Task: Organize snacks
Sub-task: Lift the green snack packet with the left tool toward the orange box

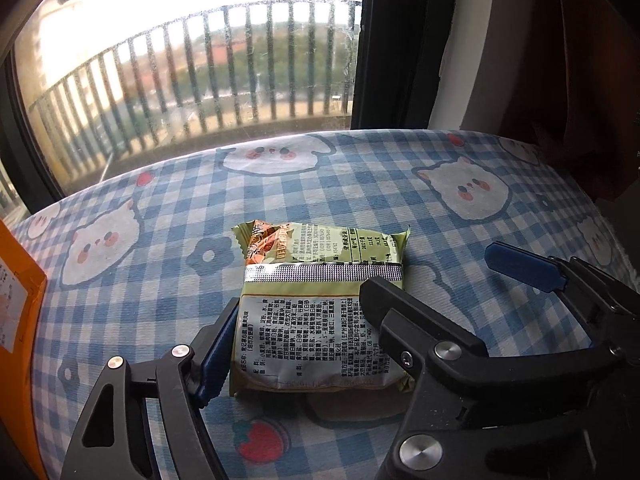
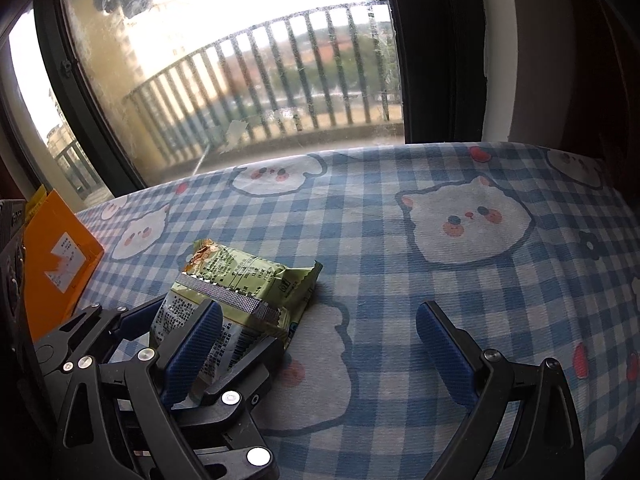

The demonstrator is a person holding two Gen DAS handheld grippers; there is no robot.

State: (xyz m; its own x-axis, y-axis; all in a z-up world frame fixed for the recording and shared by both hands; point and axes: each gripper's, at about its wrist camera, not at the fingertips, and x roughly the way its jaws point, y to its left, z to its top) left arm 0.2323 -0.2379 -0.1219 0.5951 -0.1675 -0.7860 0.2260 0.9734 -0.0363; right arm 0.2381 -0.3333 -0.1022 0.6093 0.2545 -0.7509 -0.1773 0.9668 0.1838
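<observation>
1. one packet (image 1: 320, 320): green snack wrapper, back side up, with a silver seam across the middle and small print above and below it. lying on the cloth, low in both views, right of the box and well apart from it.
2. one cloth (image 1: 400, 184): blue-and-white check with white cat faces, flowers and strawberries, spread over the whole table top.
3. one box (image 2: 56, 264): orange, one white label on its side, standing at the left edge of the cloth. cut off by the frame in the left wrist view.
4. two grippers, both black, two fingers each, blue pads on the fingers.
5. left gripper (image 1: 302, 298): straddling the near half of the packet, one finger at each long side. left pad (image 1: 214, 344) right against the packet's left edge; right finger lying over the right edge, its pad hidden. cannot tell whether pressing on the packet or only touching it.
6. right gripper (image 2: 320, 308): jaws wide apart, holding nothing, only cloth between the pads. just beside the left gripper, on its right. in the right wrist view, left finger standing in front of the packet and the left gripper's linkage; contact impossible to tell. right finger over bare cloth, well clear of the packet.
7. one window (image 1: 200, 60) behind the table: dirty glass in a dark frame. one railing (image 1: 240, 80) of upright bars outside, with blurred trees and roofs beyond.
</observation>
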